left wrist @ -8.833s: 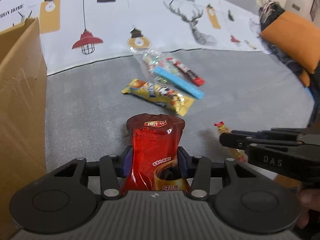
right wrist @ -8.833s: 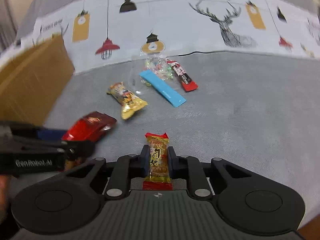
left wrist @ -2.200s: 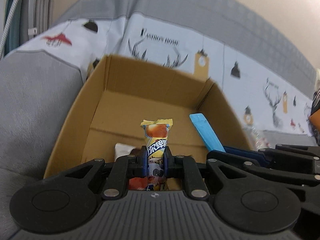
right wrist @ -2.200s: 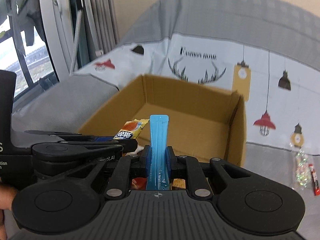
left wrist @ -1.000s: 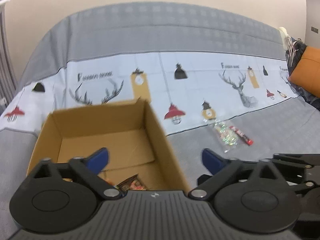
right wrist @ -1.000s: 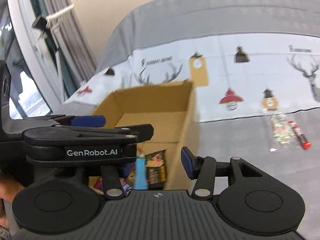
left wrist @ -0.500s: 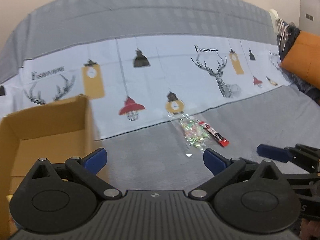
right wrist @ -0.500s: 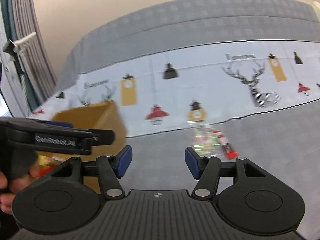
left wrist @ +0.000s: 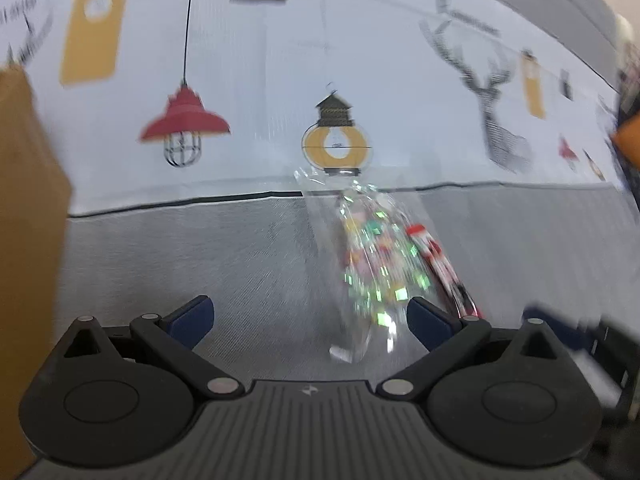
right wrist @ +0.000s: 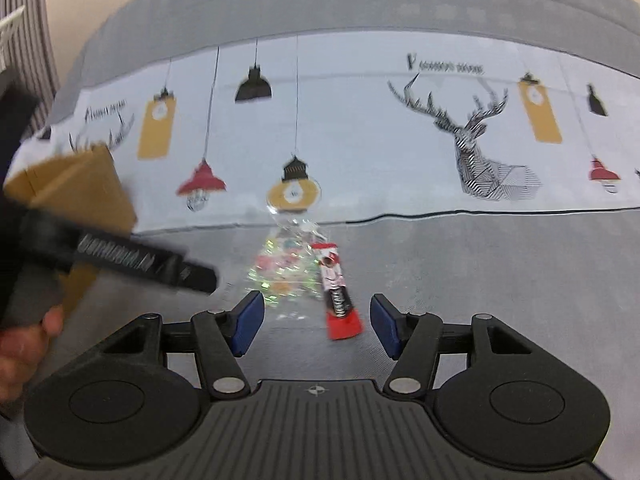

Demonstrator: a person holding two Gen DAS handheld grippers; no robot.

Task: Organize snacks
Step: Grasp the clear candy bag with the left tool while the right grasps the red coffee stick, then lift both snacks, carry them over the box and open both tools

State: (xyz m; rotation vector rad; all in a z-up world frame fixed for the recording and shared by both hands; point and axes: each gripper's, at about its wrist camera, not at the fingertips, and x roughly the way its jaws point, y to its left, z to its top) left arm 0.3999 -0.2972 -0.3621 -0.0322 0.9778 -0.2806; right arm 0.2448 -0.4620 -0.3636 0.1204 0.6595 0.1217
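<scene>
So from my left wrist camera: my left gripper (left wrist: 308,322) has its blue pads spread wide with nothing in them, and it's pointing down at the clear crinkly cellophane bag of coloured candies (left wrist: 374,260) lying on the grey fabric surface (left wrist: 200,248), just ahead and a bit toward the right-hand pad; the slim red-and-white snack stick packet (left wrist: 442,270) lies right against the bag's far side; a slab of the brown cardboard box (left wrist: 24,208) fills the left edge; all pretty blurry tbh. From my right wrist camera: my right gripper (right wrist: 316,322) is about half open, jaws have just been shifting, nothing gripped, and the red packet's end sits just ahead between the pads; the candy bag is touching it on the left. My read: I'm on the approach for the last two loose snacks; next I need to drop each gripper over its own item, close on it, then carry it to the box, without snagging the neighbour.
</scene>
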